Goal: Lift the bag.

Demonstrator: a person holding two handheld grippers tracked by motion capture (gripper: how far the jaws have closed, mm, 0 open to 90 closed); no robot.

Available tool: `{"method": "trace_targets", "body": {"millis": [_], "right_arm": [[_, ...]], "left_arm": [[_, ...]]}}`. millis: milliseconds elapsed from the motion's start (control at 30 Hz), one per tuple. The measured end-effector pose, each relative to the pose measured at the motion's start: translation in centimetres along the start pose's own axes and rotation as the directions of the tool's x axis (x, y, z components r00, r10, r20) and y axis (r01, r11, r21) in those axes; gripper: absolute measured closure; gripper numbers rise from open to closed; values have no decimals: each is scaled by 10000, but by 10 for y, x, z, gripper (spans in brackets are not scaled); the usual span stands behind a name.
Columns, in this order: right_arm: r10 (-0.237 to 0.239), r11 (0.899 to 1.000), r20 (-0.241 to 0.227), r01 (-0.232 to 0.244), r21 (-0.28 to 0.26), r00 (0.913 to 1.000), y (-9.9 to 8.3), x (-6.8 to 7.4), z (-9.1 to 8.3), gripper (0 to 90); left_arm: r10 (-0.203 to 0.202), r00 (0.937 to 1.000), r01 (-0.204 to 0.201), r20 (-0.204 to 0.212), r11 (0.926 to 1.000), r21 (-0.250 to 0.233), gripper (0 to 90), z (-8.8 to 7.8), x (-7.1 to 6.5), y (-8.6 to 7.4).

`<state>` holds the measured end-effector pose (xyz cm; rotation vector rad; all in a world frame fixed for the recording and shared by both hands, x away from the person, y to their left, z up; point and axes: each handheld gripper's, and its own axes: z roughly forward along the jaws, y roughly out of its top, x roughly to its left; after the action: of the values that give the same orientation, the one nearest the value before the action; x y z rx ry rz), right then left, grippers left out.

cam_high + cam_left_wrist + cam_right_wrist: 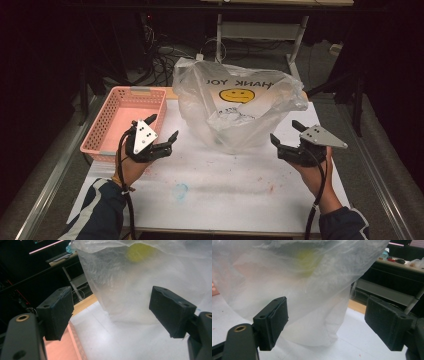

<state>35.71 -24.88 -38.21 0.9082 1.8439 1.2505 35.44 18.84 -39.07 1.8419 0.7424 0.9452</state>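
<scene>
We hold the left gripper (pixel 161 129) and right gripper (pixel 285 132) with jaws apart and empty. The plastic bag (pixel 235 107) stands on the worktop (pixel 220 190) between them, just ahead of both jaws, about equally near each.

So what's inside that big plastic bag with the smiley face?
The plastic bag is cloudy. Through it you can make out pale, whitish shapes near the bottom, maybe more crumpled plastic, but its folds blur them too much to name. The yellow smiley is printed on the bag itself.
</scene>
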Motion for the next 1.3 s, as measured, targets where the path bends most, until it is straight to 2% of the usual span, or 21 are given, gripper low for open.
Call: {"method": "trace_targets", "body": {"millis": [33, 133, 300, 400, 467, 567, 633, 800, 833, 1067, 1300], "right_arm": [[-52, 10000, -27, 52, 37, 10000, -1, 0, -1, 195], [-40, 10000, -62, 40, 56, 10000, -5, 2, -3, 193], [-96, 9999, -135, 97, 45, 9999, -11, 2, -8, 179], [-187, 9998, -186, 186, -25, 9997, -14, 3, -11, 178], [-356, 9994, -147, 356, -34, 9993, -15, 5, -13, 173], [-523, 9986, -175, 522, -80, 9985, -17, 7, -16, 172], [-540, 9985, -211, 538, -80, 9983, -18, 8, -18, 172], [-622, 9981, -358, 622, -3, 9974, -21, 13, -21, 172], [-649, 9979, -358, 649, 7, 9973, -22, 14, -22, 172], [-911, 9958, -439, 909, -68, 9949, -25, 23, -27, 171], [-900, 9959, -587, 903, 24, 9942, -30, 29, -30, 171]], "left_arm": [[103, 9999, -103, -39, 9999, -39, 195, -1, 1, -1], [-17, 10000, 17, -13, 10000, 31, 195, -4, 1, -6], [164, 9998, -163, -69, 9998, 104, 195, -11, -2, -11], [304, 9995, -304, -83, 9995, -8, 194, -17, -2, -15], [186, 9998, -185, -53, 9998, 56, 194, -19, -1, -17], [234, 9997, -234, -27, 9997, 106, 194, -23, -2, -20], [406, 9992, -406, -29, 9991, 103, 194, -24, -4, -22], [432, 9991, -433, 37, 9988, 231, 193, -30, -7, -26], [539, 9985, -539, 44, 9984, 168, 193, -31, -7, -26], [627, 9980, -629, 88, 9979, 141, 193, -40, -10, -34], [742, 9970, -749, 237, 9968, 283, 193, -47, -13, -42]]}}
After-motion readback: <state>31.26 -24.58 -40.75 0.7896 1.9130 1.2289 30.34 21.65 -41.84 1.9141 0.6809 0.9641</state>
